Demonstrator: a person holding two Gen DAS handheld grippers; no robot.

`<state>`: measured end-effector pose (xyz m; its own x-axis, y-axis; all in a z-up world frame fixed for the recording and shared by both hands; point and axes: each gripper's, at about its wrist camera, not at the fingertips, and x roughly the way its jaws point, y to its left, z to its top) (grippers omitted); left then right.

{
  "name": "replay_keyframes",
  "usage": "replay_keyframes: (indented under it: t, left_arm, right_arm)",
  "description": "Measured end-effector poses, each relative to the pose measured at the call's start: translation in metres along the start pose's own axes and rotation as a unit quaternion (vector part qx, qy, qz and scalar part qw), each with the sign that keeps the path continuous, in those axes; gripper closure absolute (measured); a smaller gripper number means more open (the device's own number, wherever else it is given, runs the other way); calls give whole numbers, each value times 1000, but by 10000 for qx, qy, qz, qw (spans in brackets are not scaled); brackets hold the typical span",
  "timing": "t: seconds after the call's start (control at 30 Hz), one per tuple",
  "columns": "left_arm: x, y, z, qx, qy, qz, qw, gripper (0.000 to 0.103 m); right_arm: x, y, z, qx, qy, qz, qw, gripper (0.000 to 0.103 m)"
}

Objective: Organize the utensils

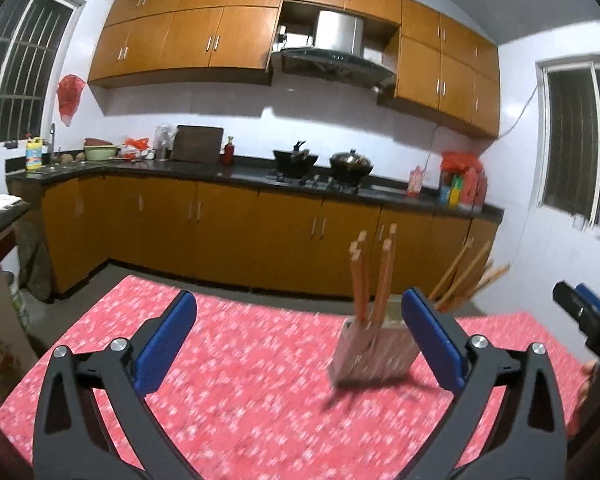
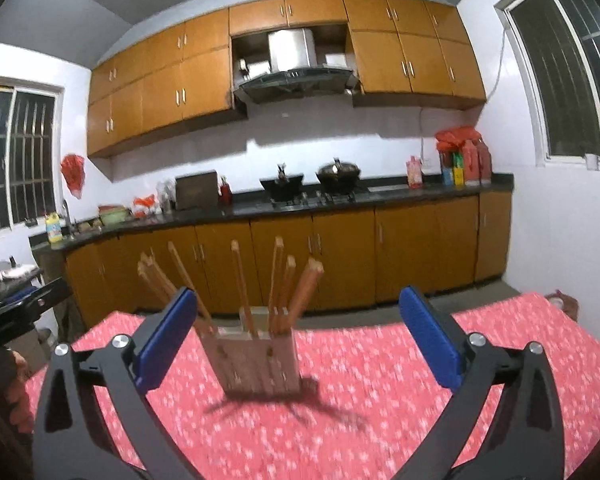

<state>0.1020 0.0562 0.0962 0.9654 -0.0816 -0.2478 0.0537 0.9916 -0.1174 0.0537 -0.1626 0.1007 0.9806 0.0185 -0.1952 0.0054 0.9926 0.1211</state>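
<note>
Left gripper (image 1: 300, 336) fingers spread wide, blurred holder (image 1: 374, 354) seemingly upright, chopsticks (image 1: 360, 280) inside

a table (image 2: 380, 400) with a red, white-flecked cloth (image 1: 220, 400) carries a wooden holder (image 2: 260, 364) of chopsticks (image 2: 278, 284), standing upright between and just ahead of the right jaws.

Both cameras look forward from above a red tablecloth (image 1: 228, 400) toward the kitchen counter (image 2: 340, 200). They share a chopstick holder (image 1: 374, 354), lying right in the left view, left-centre in the right.
</note>
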Motion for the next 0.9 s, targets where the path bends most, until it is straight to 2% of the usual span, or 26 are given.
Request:
replay_keyframes:
  t: [0.23, 0.4, 0.5, 0.9]
  left_arm:
    - [-20, -2, -42, 160, 124, 199, 9996, 2]
    - [-27, -11, -61, 419, 168, 404, 9982, 2]
    - [-29, -13, -70, 513, 209, 373, 9978, 2]
    - [-31, -12, -89, 574, 372, 298, 9972, 2]
  right_arm:
    - [-18, 11, -39, -15, 468, -70, 9989, 4]
    - [-26, 25, -62, -348, 553, -90, 9978, 4]
    - [-31, 29, -71, -471, 547, -92, 9973, 4]
    - [-31, 19, -94, -334, 844, -145, 9958, 4]
